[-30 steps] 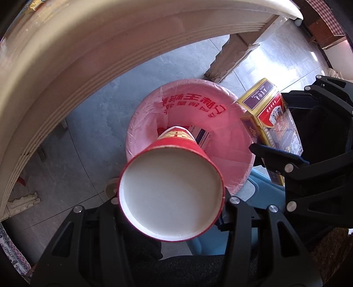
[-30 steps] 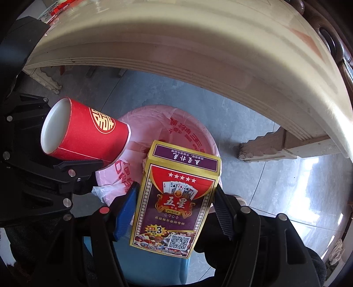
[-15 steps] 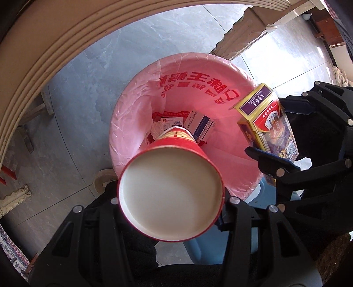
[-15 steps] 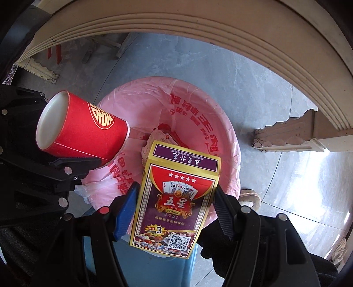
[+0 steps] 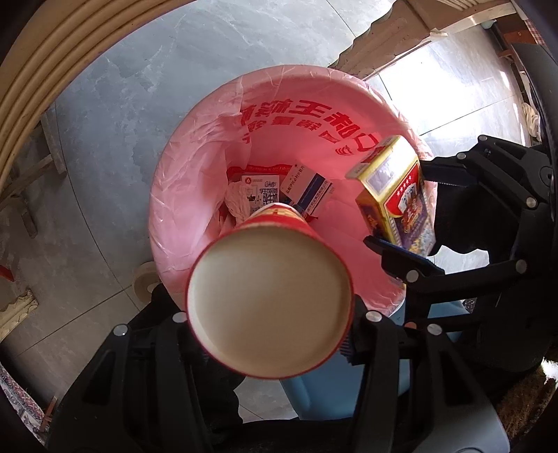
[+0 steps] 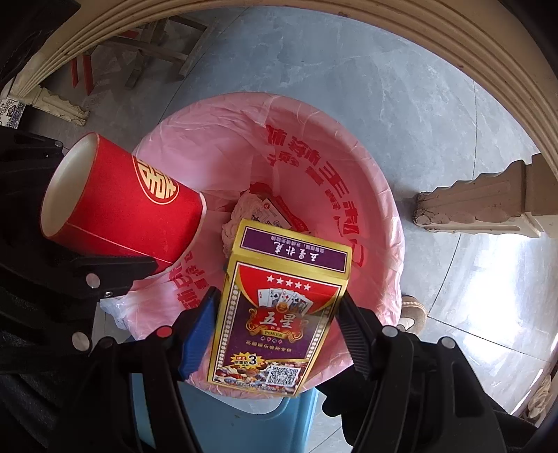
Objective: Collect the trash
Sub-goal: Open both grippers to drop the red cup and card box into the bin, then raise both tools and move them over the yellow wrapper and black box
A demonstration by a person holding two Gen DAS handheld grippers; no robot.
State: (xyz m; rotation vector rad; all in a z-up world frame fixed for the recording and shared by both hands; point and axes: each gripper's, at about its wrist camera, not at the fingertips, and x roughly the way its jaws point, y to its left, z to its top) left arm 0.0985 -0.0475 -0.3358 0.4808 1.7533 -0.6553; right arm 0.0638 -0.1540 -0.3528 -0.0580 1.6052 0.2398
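Grey stone-tile floor [image 6: 348, 80] under a curved cream table edge [image 6: 453, 31].

A blue bin [image 6: 240, 414] lined with a pink printed bag [image 6: 348, 146] stands on the tiles at the centre of both views. A carved, pale table foot [image 6: 470, 205] rests on the floor at the right of the right wrist view. Wooden stool legs [image 6: 157, 52] stand at upper left there. A small pale round thing [image 5: 144, 284] lies on the tiles just left of the bin in the left wrist view.
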